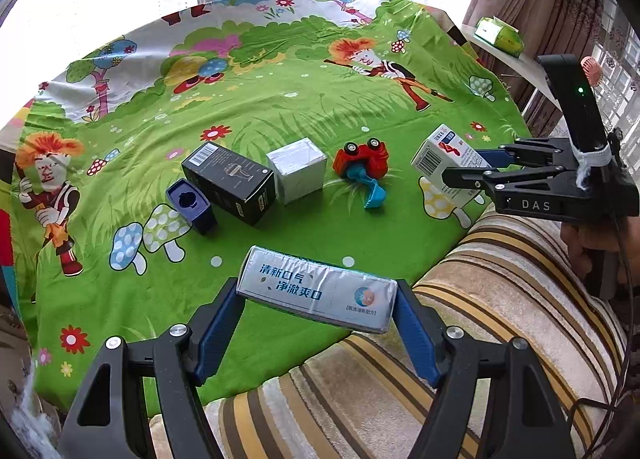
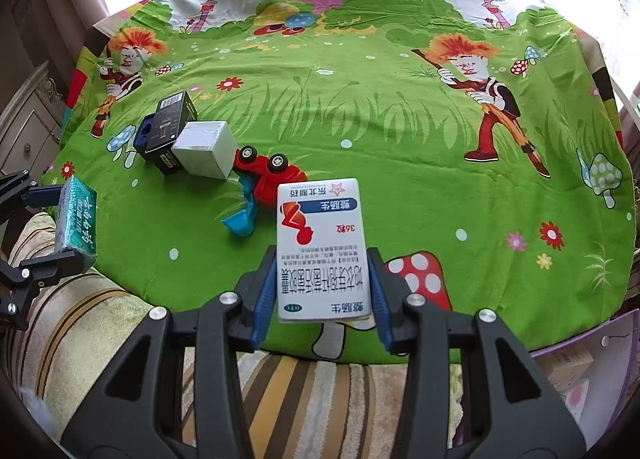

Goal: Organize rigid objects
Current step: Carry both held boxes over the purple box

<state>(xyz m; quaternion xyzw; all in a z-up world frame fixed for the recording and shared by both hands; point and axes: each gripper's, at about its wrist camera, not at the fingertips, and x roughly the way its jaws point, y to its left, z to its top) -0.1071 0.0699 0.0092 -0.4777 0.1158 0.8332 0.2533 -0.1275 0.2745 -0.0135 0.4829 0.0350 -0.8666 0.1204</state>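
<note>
The left claw (image 1: pixel 318 301) clamps a long toothpaste box (image 1: pixel 316 295) crosswise by its two ends, held above the near edge of the green cartoon cloth (image 1: pixel 280 107) and the striped sofa arm (image 1: pixel 480 299). The right claw (image 2: pixel 323 295) grips a white medicine box (image 2: pixel 322 247) by its long sides, its blue pads (image 2: pixel 264 299) pressed against the card, the box pointing away toward twelve o'clock.

In the left view, the rest of the things lie in a row on the cloth beyond the toothpaste box: at eleven o'clock a small blue box (image 1: pixel 191 205) touching a black box (image 1: pixel 230 181), then a silver cube (image 1: pixel 297 169) just beside it at twelve, then an overturned red toy digger (image 1: pixel 362 167) with a blue scoop at one o'clock. The medicine box is at two o'clock, off the cloth in the right claw.
</note>
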